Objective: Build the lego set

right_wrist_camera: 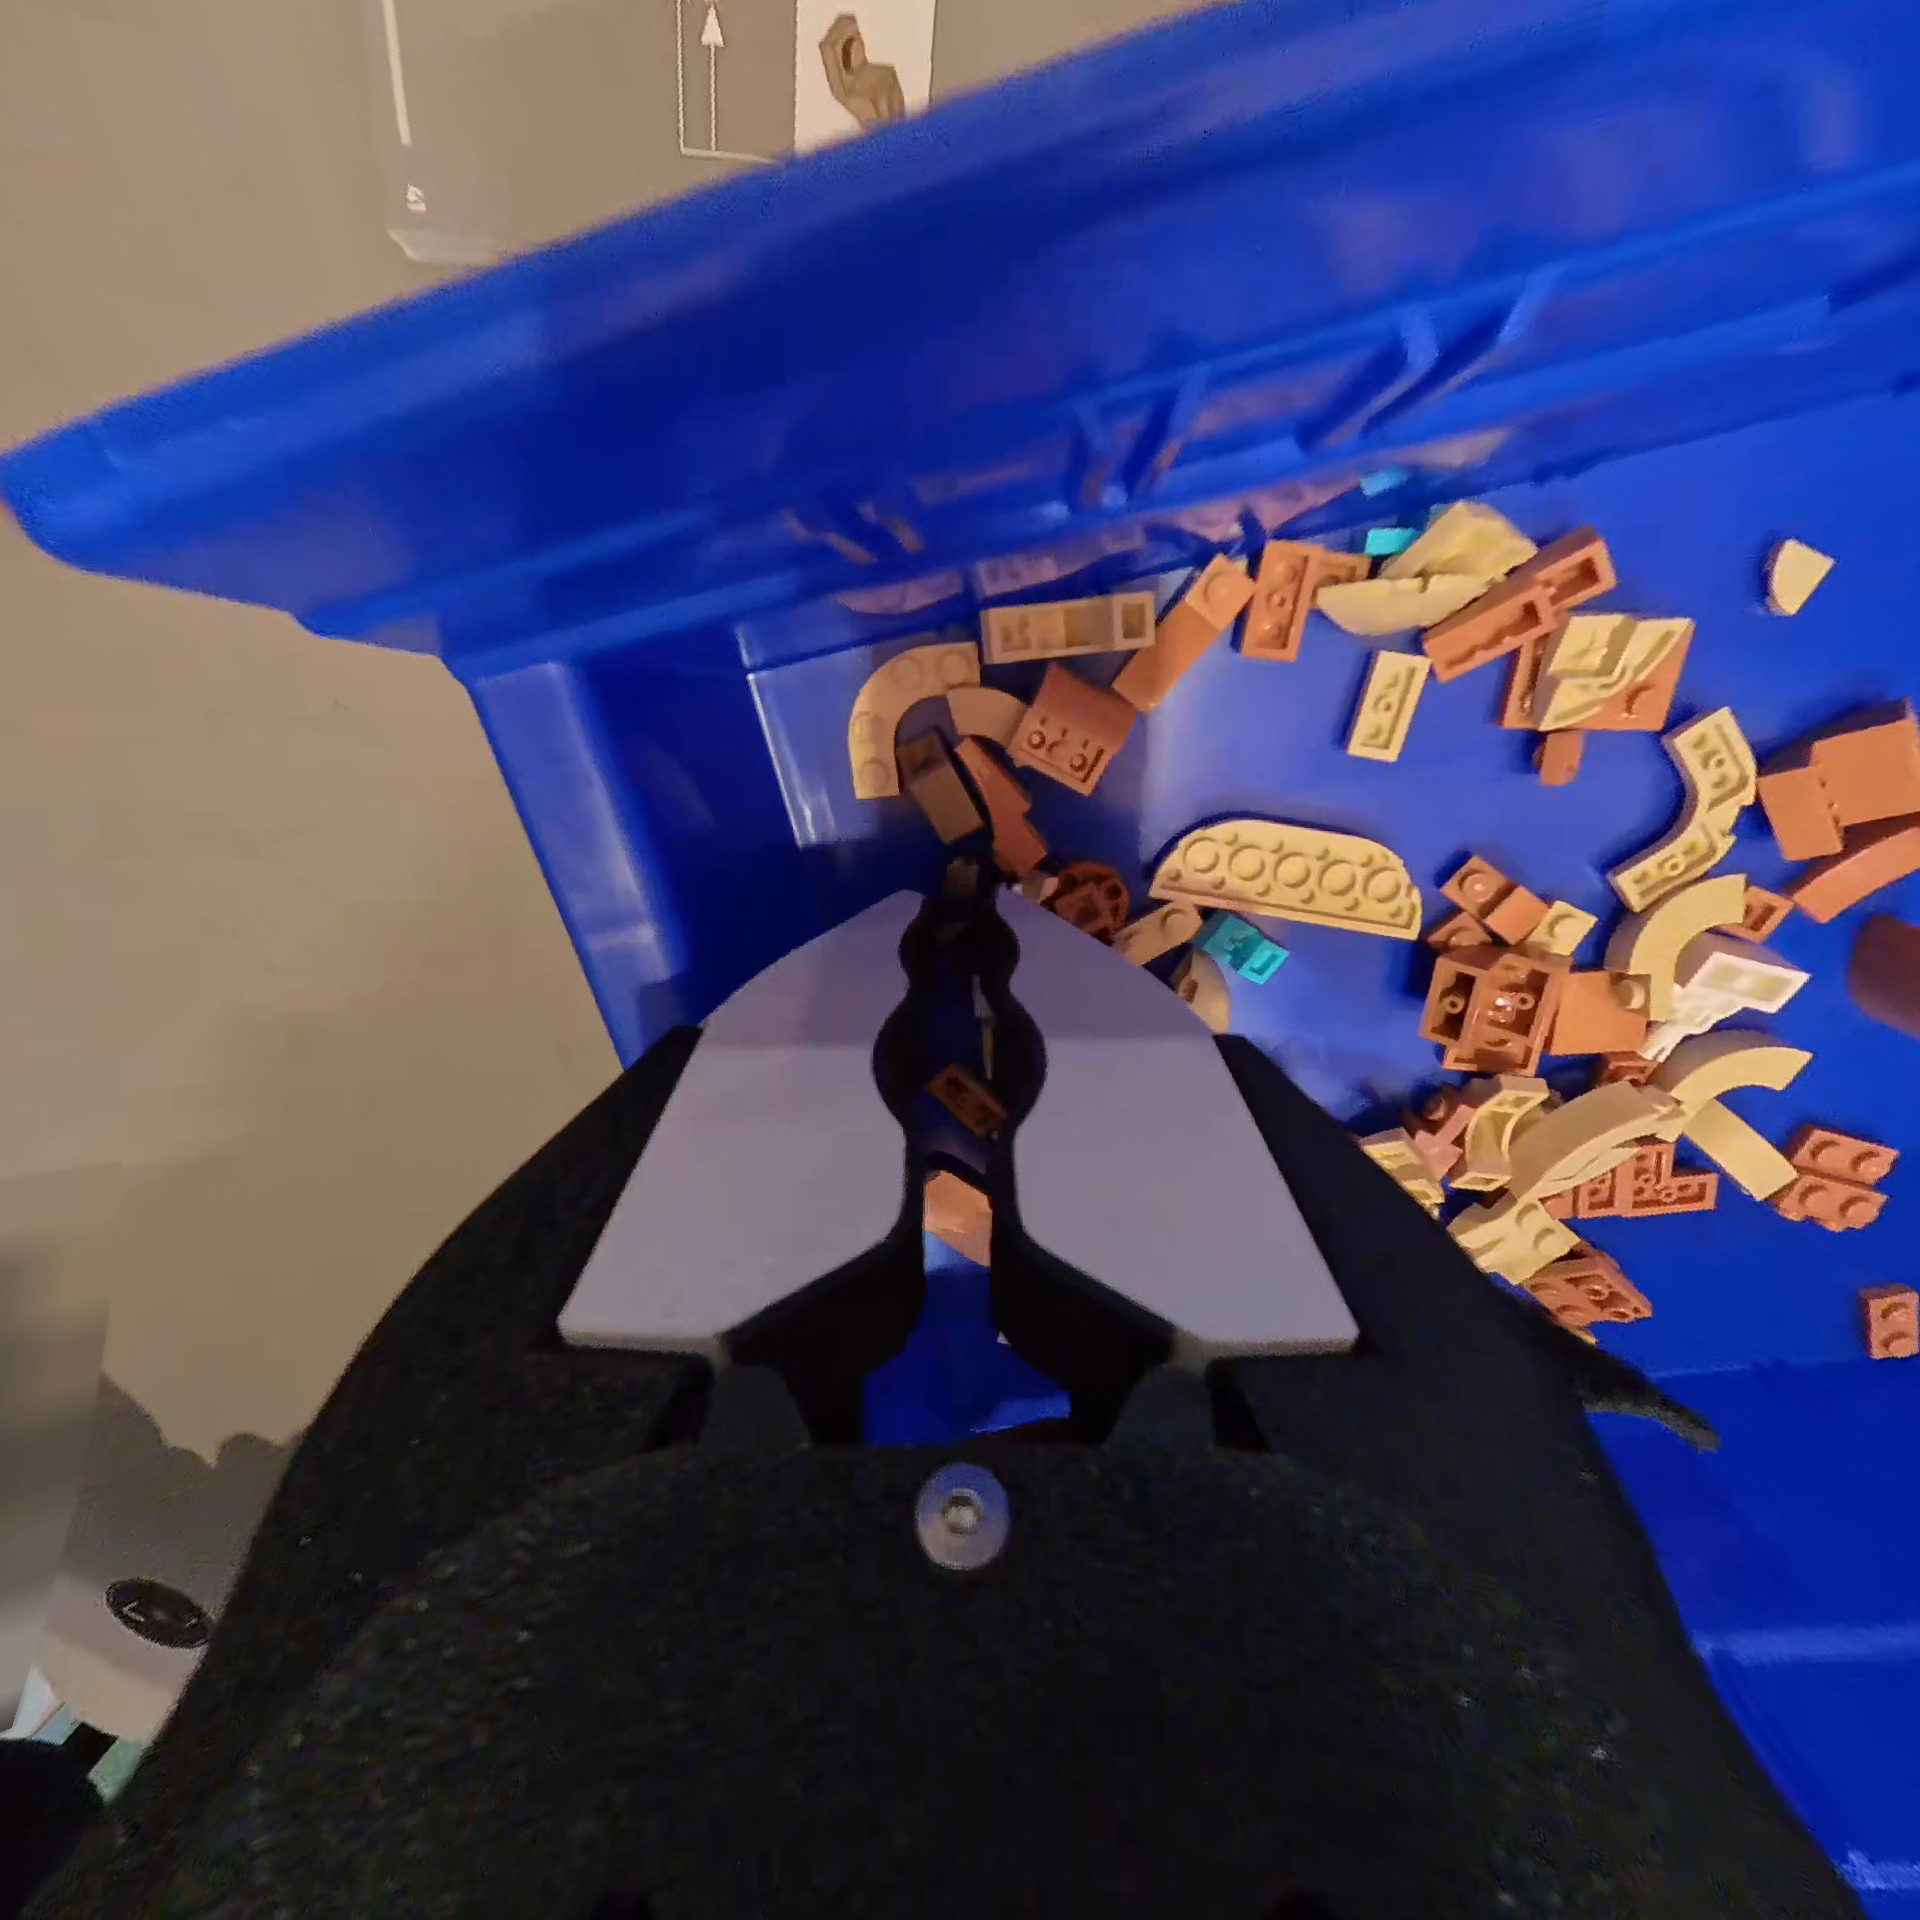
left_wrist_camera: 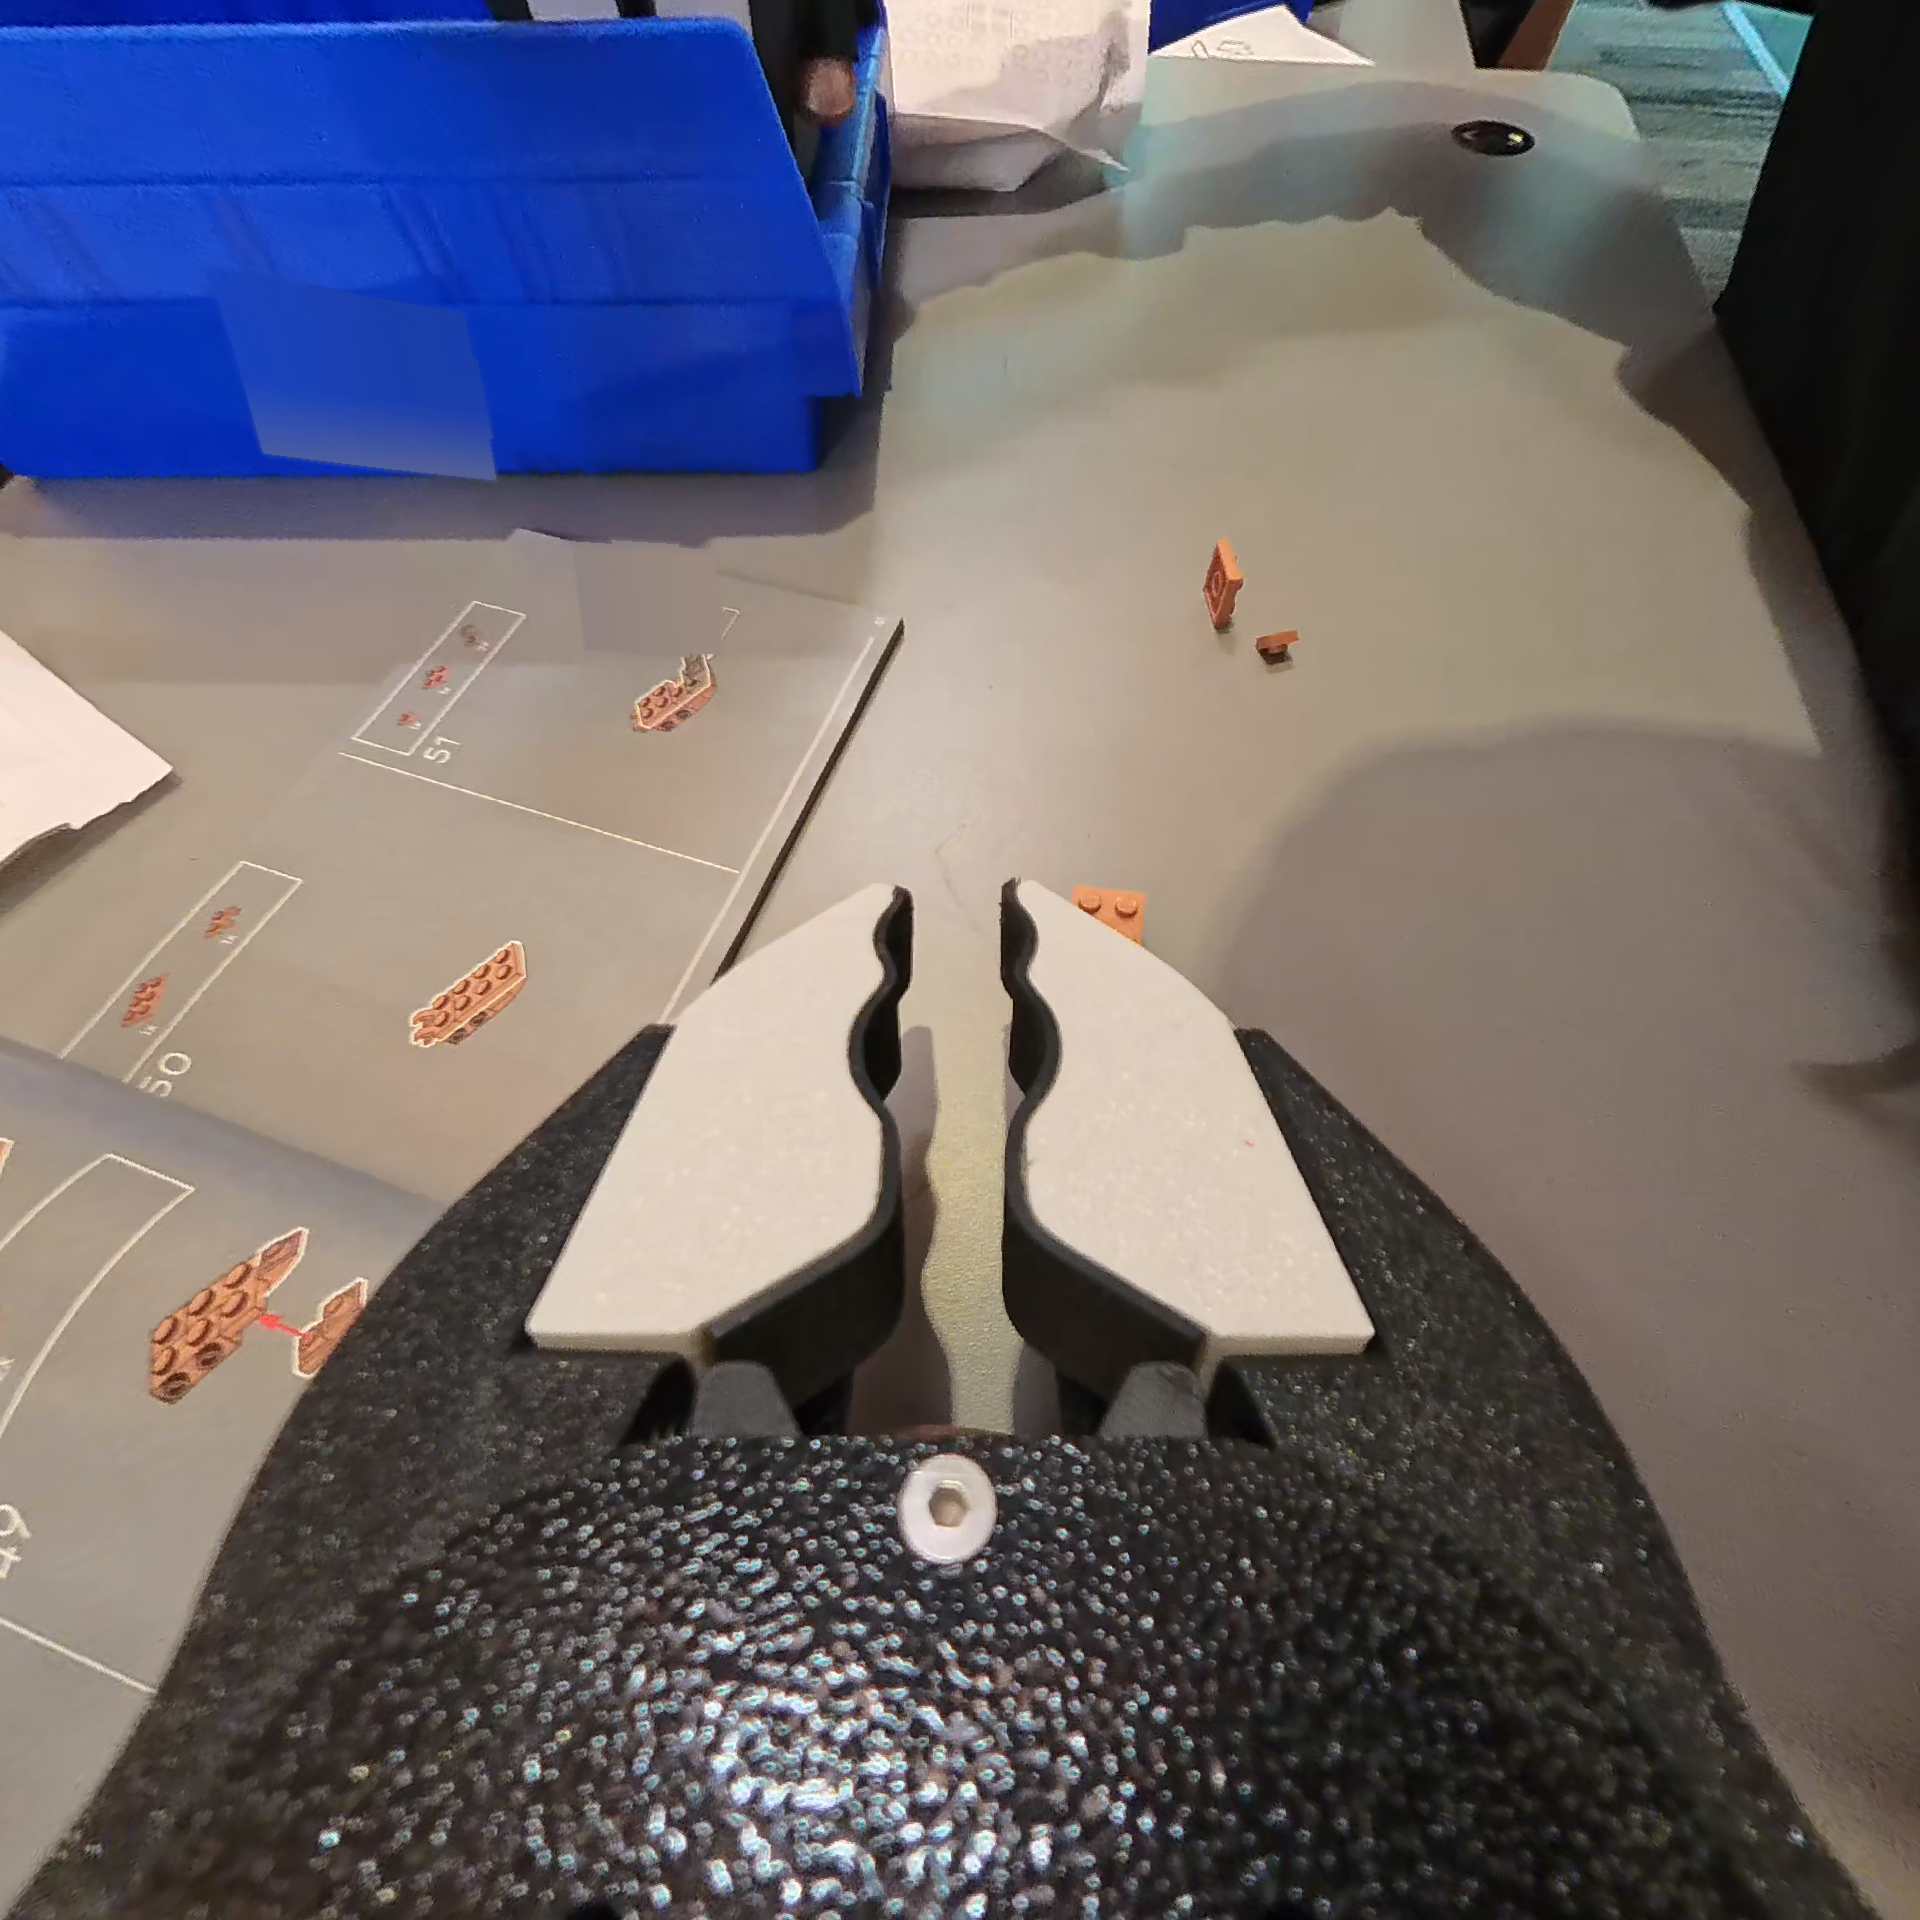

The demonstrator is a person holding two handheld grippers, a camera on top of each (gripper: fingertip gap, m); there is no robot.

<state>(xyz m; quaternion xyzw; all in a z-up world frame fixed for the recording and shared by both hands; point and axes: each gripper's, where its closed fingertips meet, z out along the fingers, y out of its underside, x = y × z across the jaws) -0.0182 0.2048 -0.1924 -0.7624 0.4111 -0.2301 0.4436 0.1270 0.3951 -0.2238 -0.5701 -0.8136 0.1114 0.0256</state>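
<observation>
My left gripper [left_wrist_camera: 957, 904] hovers low over the grey table [left_wrist_camera: 1351, 935]. It is open and empty, and bare table shows between its pads. A small orange two-stud plate [left_wrist_camera: 1112, 909] lies just beside its right fingertip. My right gripper [right_wrist_camera: 961, 899] reaches into a blue bin [right_wrist_camera: 935, 343] of loose tan and brown bricks, near the bin's left corner. Its jaws stand only narrowly apart. A small dark piece [right_wrist_camera: 962, 878] sits at the tips, but I cannot tell whether the pads press on it. A dark tan piece [right_wrist_camera: 935, 790] and a brown piece [right_wrist_camera: 1003, 816] stand just beyond.
A grey instruction booklet [left_wrist_camera: 468, 883] lies open left of the left gripper. A blue bin [left_wrist_camera: 416, 260] stands at the far left. Two small orange pieces [left_wrist_camera: 1224, 582] [left_wrist_camera: 1276, 644] lie farther out on the table. White papers [left_wrist_camera: 997, 94] lie at the back. A long tan rounded plate [right_wrist_camera: 1288, 878] lies in the bin. Tip to tip, the grippers are about 25 cm apart. Measured from the fingertips, the long tan rounded plate [right_wrist_camera: 1288, 878] is 5 cm or so from the right gripper and 25 cm from the left.
</observation>
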